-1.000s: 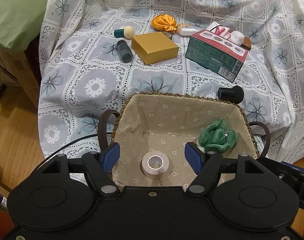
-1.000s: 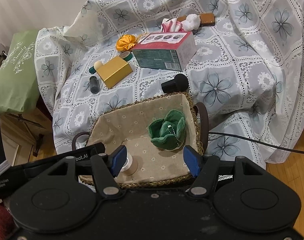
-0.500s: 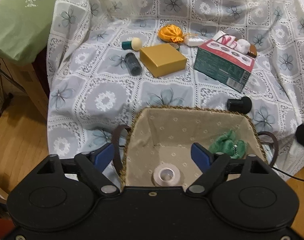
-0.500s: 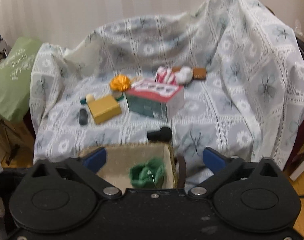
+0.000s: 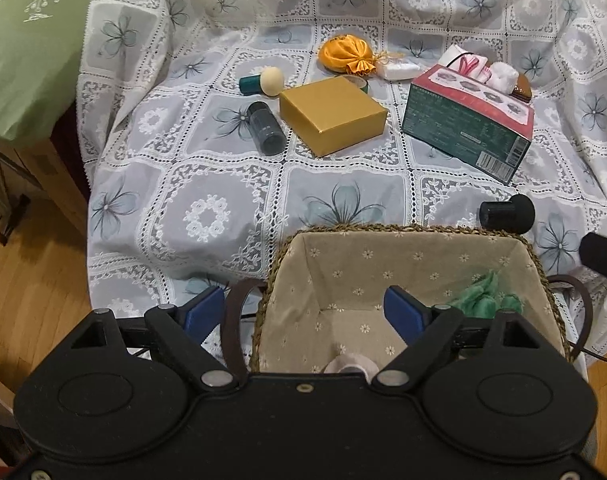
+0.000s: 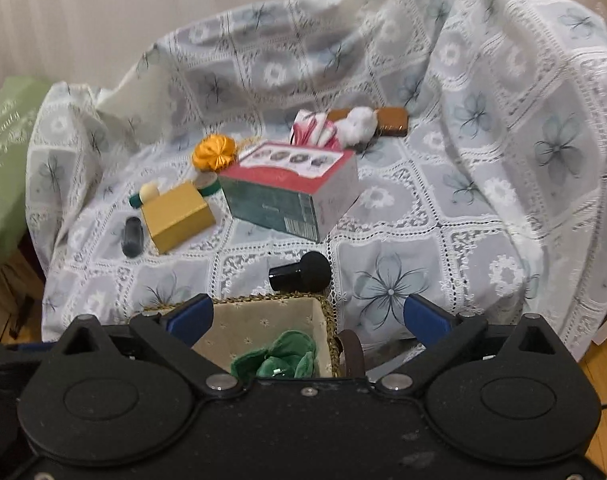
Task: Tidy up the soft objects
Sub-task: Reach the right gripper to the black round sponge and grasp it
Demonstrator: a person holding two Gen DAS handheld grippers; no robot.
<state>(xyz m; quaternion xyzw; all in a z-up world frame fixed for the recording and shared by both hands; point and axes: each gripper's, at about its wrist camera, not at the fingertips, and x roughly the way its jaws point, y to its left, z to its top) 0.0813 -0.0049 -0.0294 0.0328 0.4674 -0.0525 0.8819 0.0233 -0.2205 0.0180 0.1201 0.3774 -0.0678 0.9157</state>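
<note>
- Two tongs here, both spread with nothing between the pads. The left tongs (image 5: pixel 303 312) have just been opening, and the right tongs (image 6: pixel 309 316) sprang wide, then eased in a touch.
- The lined woven basket (image 5: pixel 423 256) sits right under both tongs. One blue pad of the left tongs hangs outside its left wall, the other over the inside.
- The green plush toy (image 6: pixel 279 360) lies in the basket, just below the right tongs and close to the right-hand wall.
- A pale tape roll (image 5: pixel 353 362) peeks out on the basket floor, mostly hidden behind the left tongs' body.
- Just past the basket, ahead of the right tongs, a black sponge applicator (image 6: pixel 301 272) lies on the lace cover (image 6: pixel 483 208).
- Further ahead sit a gold box (image 5: pixel 331 114), a tissue box (image 5: pixel 467 128) and an orange satin pouch (image 5: pixel 345 56).
</note>
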